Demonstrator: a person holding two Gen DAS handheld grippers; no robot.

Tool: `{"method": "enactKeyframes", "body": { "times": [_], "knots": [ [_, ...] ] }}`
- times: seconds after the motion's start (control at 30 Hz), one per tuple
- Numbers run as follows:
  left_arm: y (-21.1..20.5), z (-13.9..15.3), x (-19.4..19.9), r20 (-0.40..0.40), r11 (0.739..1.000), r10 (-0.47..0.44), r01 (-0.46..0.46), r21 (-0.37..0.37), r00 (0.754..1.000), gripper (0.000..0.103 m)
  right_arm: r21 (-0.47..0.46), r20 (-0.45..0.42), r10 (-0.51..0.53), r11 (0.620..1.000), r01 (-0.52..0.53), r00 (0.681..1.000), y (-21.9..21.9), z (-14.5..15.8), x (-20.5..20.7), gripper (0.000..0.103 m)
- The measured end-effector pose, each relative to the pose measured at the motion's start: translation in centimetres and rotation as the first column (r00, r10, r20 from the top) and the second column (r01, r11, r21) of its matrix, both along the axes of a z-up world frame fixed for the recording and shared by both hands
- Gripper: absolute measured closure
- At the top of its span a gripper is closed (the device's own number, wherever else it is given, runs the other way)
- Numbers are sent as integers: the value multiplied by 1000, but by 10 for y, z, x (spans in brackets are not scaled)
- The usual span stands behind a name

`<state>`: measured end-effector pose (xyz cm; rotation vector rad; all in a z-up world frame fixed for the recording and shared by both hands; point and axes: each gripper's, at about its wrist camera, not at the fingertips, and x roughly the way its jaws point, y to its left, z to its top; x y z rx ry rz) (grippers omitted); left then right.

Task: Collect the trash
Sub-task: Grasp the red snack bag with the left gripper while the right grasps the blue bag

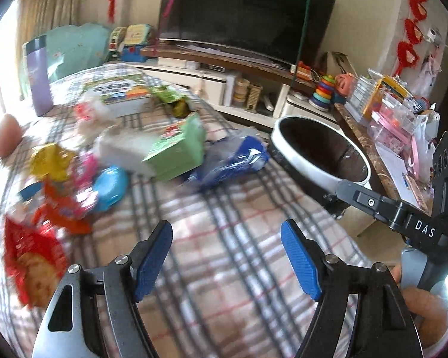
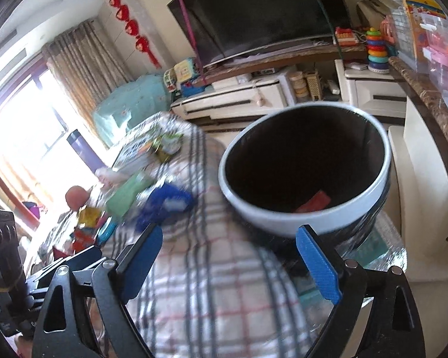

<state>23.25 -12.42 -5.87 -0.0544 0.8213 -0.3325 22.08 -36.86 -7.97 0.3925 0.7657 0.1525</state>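
Collecting trash: barely started, both claws standing wide and empty.
One red scrap is lying in the round white-rimmed bin (image 2: 286, 220); crumpled colourful wrappers (image 1: 65, 197) are still littering the plaid-covered counter (image 1: 224, 223).

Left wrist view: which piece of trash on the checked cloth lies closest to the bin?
The blue wrapper. It lies just left of the white-rimmed bin; the green carton and the other wrappers lie farther left.

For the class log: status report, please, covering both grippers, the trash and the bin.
Left gripper open, empty. Right gripper open, empty. Bin holds a red piece; wrappers and blue bag remain on the plaid cloth. Nothing in the way.
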Motion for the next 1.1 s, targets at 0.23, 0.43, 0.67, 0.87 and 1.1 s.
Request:
{"method": "enactKeyframes", "body": {
  "times": [0.23,0.43,0.67,0.87,1.1],
  "knots": [
    [30,9,-35,19,999,53,-53,-6,998,28,6,-17,35,999,-35,999,30,-7,-16,11],
    [53,11,-65,31,996,90,-89,-13,995,28,5,-18,74,997,-74,997,55,-8,-23,11],
    [82,14,-91,38,988,156,-155,-27,987,28,-11,-30,129,992,-129,991,86,-12,-26,11],
    [100,16,-105,38,974,225,-223,-43,974,28,-5,-36,156,988,-156,987,103,-15,-23,11],
    [118,15,-99,22,961,275,-274,-44,961,28,-3,-51,182,983,-182,982,118,-21,-18,11]
  ]
}}
